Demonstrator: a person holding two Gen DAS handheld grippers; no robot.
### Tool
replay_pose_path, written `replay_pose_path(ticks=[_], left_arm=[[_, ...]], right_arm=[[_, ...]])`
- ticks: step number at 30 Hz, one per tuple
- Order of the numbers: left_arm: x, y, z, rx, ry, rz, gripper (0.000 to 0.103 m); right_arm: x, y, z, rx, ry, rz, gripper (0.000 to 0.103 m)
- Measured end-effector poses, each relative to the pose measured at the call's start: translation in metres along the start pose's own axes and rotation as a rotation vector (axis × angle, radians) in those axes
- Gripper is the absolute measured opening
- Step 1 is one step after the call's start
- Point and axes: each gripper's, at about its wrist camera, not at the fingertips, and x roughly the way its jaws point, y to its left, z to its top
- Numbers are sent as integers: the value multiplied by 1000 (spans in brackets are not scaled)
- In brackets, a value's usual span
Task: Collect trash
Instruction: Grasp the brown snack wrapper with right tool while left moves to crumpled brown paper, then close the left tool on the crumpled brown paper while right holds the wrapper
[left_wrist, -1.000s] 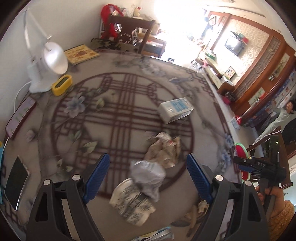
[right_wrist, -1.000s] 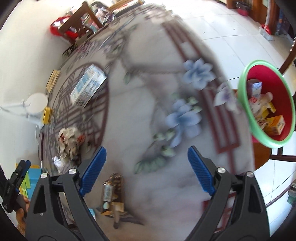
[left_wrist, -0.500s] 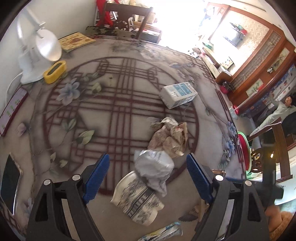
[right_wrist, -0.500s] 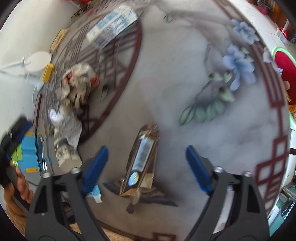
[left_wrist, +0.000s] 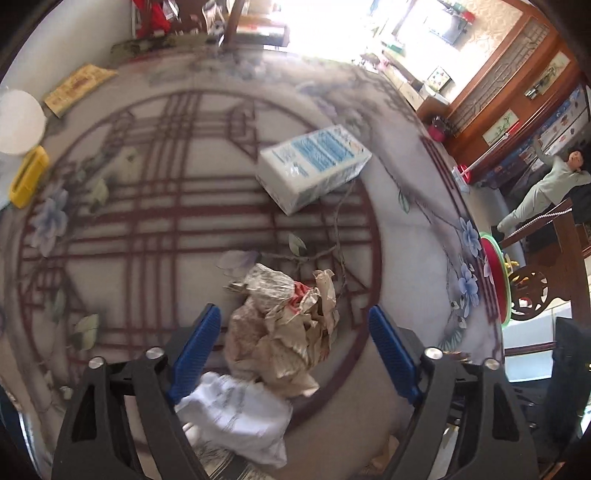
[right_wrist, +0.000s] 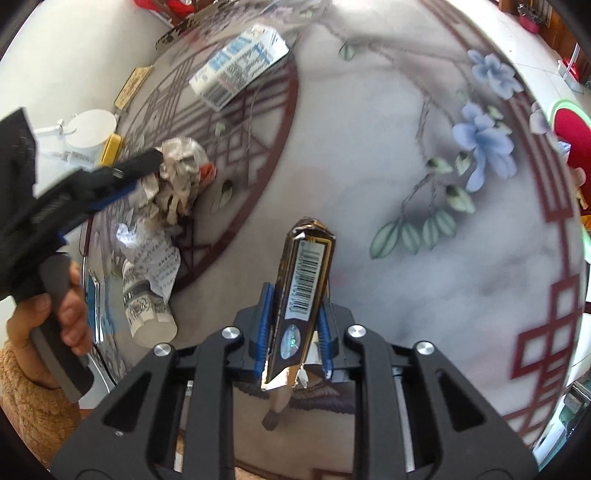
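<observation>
Filling both views, the round table (left_wrist: 155, 206) carries a dark red lattice ring and blue flowers; its rim curves past at three o'clock in the left wrist view, where a red basin with a green lip (left_wrist: 496, 273) sits just beyond the edge. Bare marbled surface lies wide at one to four o'clock in the right wrist view. A blue-and-white carton (left_wrist: 314, 166) lies flat at twelve o'clock of the left tool (left_wrist: 295, 349), well apart from the rest. That tool's jaws are closing around a crumpled brown paper wad (left_wrist: 284, 332), its blue pads (left_wrist: 194, 350) not yet pressing on it. Just below, at six o'clock, lies a crumpled white printed sheet (left_wrist: 240, 417), touching the wad. A patterned cup (right_wrist: 147, 310) lies on its side beside that sheet. The right tool (right_wrist: 295, 332) is clenching a flattened brown wrapper with a barcode (right_wrist: 306, 280), which sticks up toward twelve o'clock. A yellow holder (left_wrist: 27, 177) sits at nine o'clock.
</observation>
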Motion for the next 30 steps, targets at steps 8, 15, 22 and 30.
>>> replay_pose_path(ticks=[8,15,22,30], left_arm=[[3,22,6,-93,-13,-42,27],[-40,26,-1,-99,-112,-30,27],[-66,21,-9,-95,-169,-28,27],[-70,17,-9,-90,-182,-14,27]], right_arm=[[-11,-16,10,46,-35,1,22],[-12,-6,26,31,-64,8,22],[-20,0,36,10,-90,14,22],[-24,-2,42,2,-102,15,22]])
